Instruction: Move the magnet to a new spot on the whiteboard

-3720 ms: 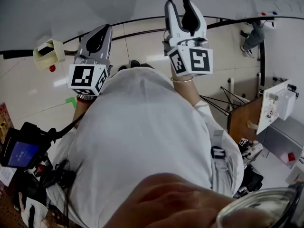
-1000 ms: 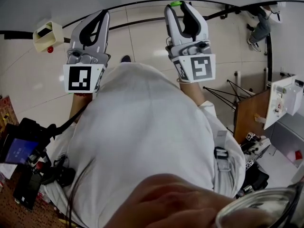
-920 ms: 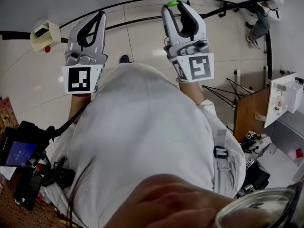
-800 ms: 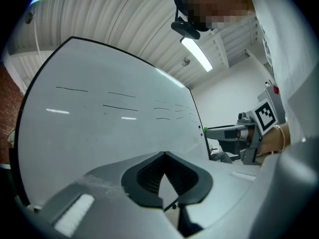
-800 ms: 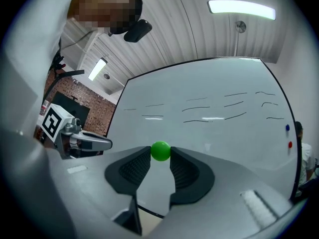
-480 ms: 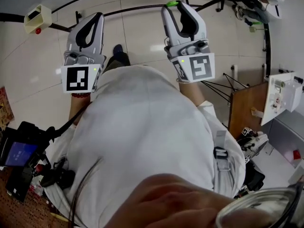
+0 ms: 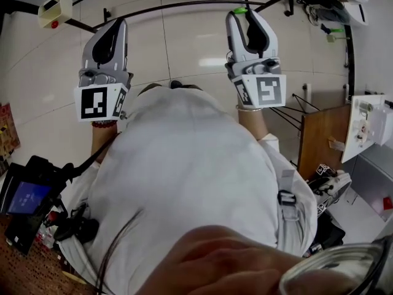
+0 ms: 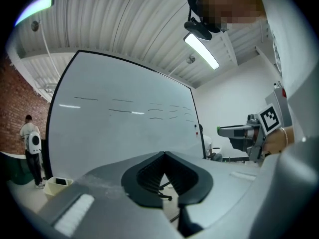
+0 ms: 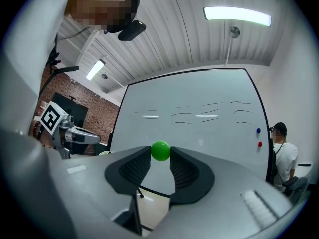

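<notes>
Right gripper view: right tongs pinching small round green magnet at very tips, magnet off board. Ahead of tips, large white glossy whiteboard facing tongs, not touching. Alongside, left tongs pressed together, carrying nothing.

Step in hand, judging: carrying magnet toward fresh spot.

Doing it well:
- keeping pinch firm
- approaching board squarely
- aiming at bare area straight ahead, clear of small blue magnet and small red magnet far right of tips
- letting magnet seat flat before parting tips

Risk: shallow tip hold slipping.
</notes>
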`<state>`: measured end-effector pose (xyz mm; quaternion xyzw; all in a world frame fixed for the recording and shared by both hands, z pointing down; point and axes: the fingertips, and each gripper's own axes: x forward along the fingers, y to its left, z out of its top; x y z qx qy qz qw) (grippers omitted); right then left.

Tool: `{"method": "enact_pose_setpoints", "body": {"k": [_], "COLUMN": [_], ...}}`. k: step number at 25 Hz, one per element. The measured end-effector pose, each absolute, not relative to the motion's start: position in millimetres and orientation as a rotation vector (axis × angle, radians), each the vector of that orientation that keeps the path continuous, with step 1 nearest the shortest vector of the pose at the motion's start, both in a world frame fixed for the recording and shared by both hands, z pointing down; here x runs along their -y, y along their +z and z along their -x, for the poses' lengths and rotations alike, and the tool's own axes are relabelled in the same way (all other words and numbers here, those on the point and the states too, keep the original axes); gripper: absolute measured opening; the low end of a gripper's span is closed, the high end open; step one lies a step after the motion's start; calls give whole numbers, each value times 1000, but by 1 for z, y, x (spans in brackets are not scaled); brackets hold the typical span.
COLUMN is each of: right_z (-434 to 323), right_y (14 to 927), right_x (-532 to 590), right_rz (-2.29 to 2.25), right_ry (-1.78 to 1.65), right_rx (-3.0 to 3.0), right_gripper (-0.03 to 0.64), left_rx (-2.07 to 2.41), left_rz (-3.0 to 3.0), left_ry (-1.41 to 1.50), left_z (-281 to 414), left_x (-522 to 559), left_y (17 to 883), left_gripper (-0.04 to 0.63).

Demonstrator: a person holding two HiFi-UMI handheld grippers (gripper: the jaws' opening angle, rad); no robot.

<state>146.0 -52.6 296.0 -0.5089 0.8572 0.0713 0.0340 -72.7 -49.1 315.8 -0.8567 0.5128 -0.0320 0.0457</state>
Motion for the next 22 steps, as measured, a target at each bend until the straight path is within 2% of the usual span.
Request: {"method": "enact_pose_setpoints", "body": {"k": [4,11,22], "right_z": [-156,-158,-129], "right_y": [298,305,299], "right_x": [50,46,19], "right_rz": [1617,1641,1657], "right_ry": [210,157,139], "right_rx": [-2594,-2587,-2588], "right_gripper": [126,126,127], "left_rx": [-1623,-1607,-1702], "left_rz": [2575,2599,2537], "left_ry": [-19,-47,32], "left_z": [84,80,123], "left_x": [45,43,11], "left_y": [313,320,311], "left_gripper": [6,6,6]}}
